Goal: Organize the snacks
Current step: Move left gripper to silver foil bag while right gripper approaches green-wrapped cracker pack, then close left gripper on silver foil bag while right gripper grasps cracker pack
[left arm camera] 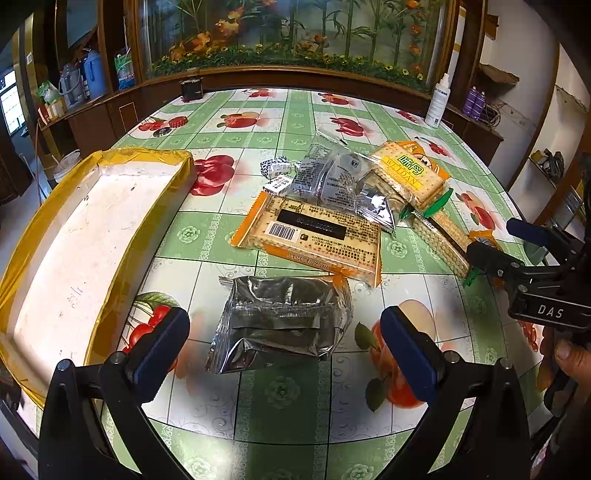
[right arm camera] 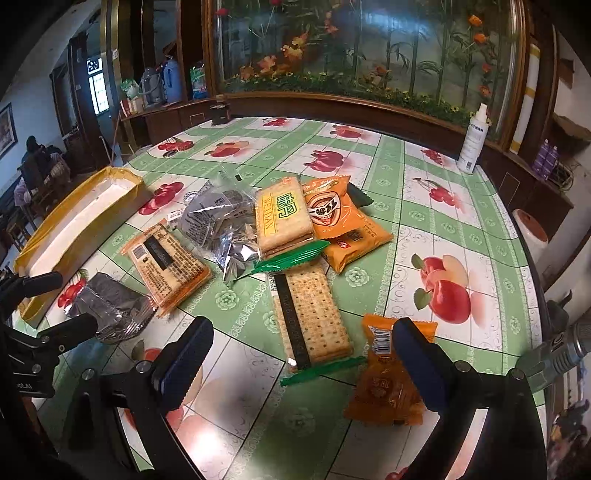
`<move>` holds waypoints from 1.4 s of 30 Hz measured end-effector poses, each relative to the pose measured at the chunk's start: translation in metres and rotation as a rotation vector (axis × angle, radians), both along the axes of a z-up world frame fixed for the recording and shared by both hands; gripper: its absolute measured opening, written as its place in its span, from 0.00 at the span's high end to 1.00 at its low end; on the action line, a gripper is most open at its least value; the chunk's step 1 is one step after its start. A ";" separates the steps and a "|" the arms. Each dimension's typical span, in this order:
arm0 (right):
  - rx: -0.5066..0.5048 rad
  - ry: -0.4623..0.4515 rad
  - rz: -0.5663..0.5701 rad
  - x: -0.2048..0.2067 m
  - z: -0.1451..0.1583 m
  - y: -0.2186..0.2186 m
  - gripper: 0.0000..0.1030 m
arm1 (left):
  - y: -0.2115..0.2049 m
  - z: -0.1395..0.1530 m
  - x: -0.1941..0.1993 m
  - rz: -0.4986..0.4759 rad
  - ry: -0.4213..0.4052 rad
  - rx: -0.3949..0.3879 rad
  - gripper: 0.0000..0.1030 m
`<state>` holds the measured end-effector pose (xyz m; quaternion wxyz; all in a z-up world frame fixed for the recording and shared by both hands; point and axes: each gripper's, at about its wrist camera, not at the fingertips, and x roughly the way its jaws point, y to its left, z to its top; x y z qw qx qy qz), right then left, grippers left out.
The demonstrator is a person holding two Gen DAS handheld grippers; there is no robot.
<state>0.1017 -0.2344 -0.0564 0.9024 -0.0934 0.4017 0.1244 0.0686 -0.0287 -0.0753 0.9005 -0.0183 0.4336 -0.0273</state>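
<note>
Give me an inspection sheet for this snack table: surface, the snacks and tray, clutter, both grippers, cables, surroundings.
Surface: table under a green checked cloth with fruit prints.
Job's things: yellow-rimmed tray on the left holds no snacks; silver packet lies between the left gripper's fingers; cracker packs, orange packets and small candies are piled or scattered mid-table.
Clutter: spray bottle, dark jar and bottle caps at the far edge.
Grippers: left gripper open, right gripper open; neither holds anything.
Cables: nothing seen on the table.
Surroundings: framed bamboo painting, flasks on a sideboard.
</note>
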 end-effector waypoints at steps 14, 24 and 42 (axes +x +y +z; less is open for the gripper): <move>0.051 0.048 0.018 0.012 -0.014 -0.009 0.04 | 0.003 -0.012 0.012 0.008 0.039 0.009 0.00; 0.061 0.131 0.016 0.047 -0.042 -0.011 0.04 | -0.010 -0.041 0.037 -0.001 0.131 0.064 0.00; 0.067 0.112 0.116 0.007 -0.024 0.017 0.53 | 0.005 -0.009 0.007 -0.062 0.018 -0.040 0.35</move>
